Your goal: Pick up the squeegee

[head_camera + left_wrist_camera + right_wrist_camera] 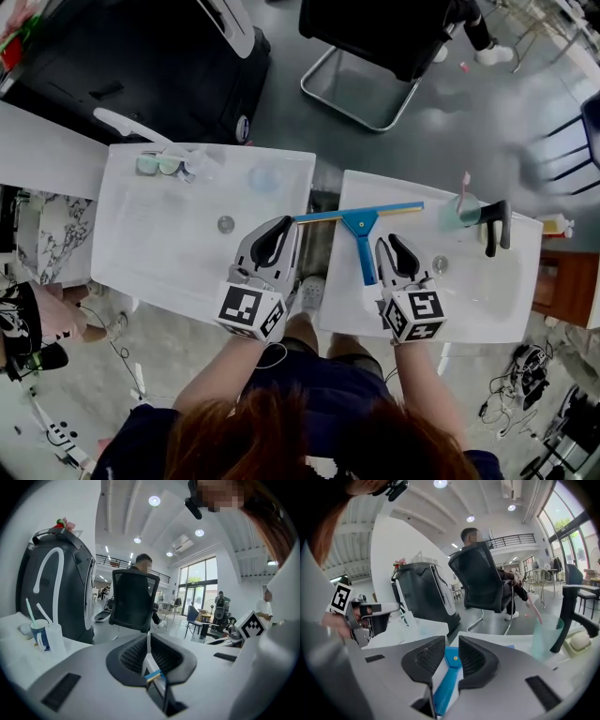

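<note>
The blue squeegee lies flat on the left part of the right white sink, blade across the back and handle pointing toward me. My right gripper sits just right of the handle, jaws slightly open. In the right gripper view the blue handle shows through the gap of the right gripper, with no pad pressing on it. My left gripper hovers at the blade's left end, over the gap between the sinks. Only a thin slit shows between the jaws of the left gripper, and the blade tip lies below them.
A teal cup with a toothbrush, a black faucet and a soap dish stand at the right sink's back. The left sink carries cups at its far edge. A black office chair stands beyond.
</note>
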